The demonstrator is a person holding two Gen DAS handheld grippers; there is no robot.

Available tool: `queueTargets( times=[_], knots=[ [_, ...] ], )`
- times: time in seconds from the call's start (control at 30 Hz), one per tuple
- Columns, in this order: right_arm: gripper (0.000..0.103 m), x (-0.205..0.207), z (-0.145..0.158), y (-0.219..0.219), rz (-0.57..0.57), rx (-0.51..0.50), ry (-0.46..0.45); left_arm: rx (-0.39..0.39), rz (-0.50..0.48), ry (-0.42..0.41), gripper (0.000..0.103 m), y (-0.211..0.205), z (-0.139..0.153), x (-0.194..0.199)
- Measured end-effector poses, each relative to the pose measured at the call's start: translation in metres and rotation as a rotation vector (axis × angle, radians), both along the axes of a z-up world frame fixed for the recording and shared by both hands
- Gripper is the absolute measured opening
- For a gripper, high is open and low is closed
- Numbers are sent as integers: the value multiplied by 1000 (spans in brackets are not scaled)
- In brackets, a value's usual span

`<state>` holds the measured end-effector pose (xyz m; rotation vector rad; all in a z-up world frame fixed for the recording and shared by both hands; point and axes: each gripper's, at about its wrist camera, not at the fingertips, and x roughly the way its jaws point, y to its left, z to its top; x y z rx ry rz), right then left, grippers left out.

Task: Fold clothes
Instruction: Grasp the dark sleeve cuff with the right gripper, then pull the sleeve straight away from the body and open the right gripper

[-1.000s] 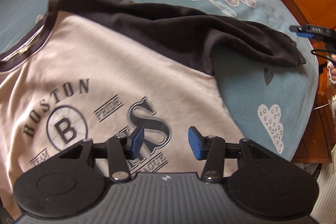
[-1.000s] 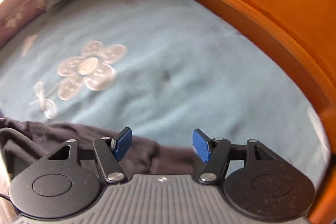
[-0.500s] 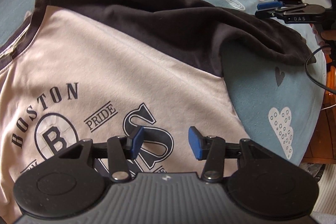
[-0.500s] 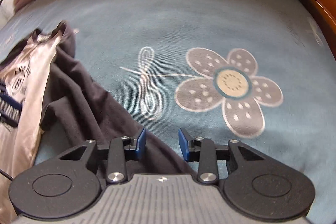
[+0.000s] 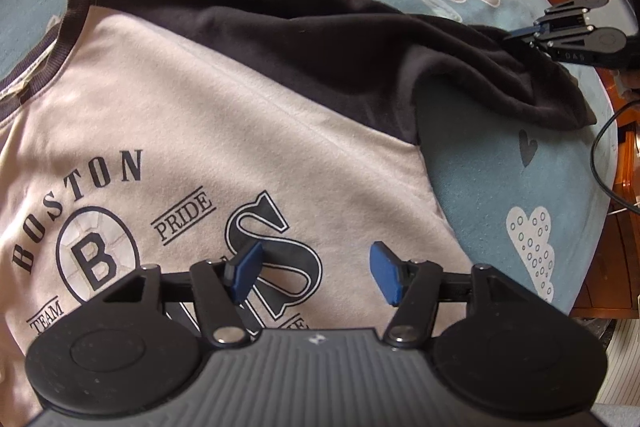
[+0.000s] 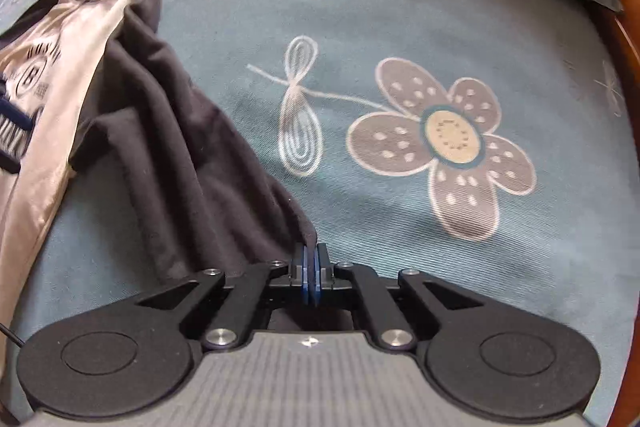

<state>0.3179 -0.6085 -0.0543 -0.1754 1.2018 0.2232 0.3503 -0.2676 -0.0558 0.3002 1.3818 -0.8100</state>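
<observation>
Item: one sweatshirt (image 5: 208,131), pale printed body with dark sleeves, lying flat on the blue bedspread (image 6: 400,7). Soft, light and limp; best held at cuff or hem edges. Dark sleeve (image 6: 180,163) extends toward 2 o'clock in the left view. Right gripper (image 6: 311,277) clenched on the sleeve end. Left gripper (image 5: 316,273) released, hovering over the chest print. Grippers: two.
</observation>
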Motion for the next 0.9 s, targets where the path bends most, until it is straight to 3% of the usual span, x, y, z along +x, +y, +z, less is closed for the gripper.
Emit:
queueTargets(
  times=[0.13,0.2,0.27,0.5,0.6,0.7,0.8,0.9],
  knots=[
    [5,-1,14,-26,-128,-60,-51,-26,-3,-27,59,-2,13,5],
    [6,-2,11,-44,-222,-55,-51,-33,-3,-39,59,-3,17,9],
    [6,-1,14,-44,-244,-43,-64,-39,4,-40,60,-1,18,12],
    [45,5,29,-41,-295,-4,-122,-20,44,-40,60,10,12,15],
    [46,-4,31,-50,-361,-4,-113,-13,51,-26,60,16,8,12],
    [46,-39,27,-79,-539,52,-82,-3,53,-15,60,21,6,8],
    [47,-93,26,-97,-734,174,-68,-4,47,-4,60,20,5,6],
    [56,-150,16,-101,-915,307,-47,-3,36,6,60,17,4,4]
  ],
)
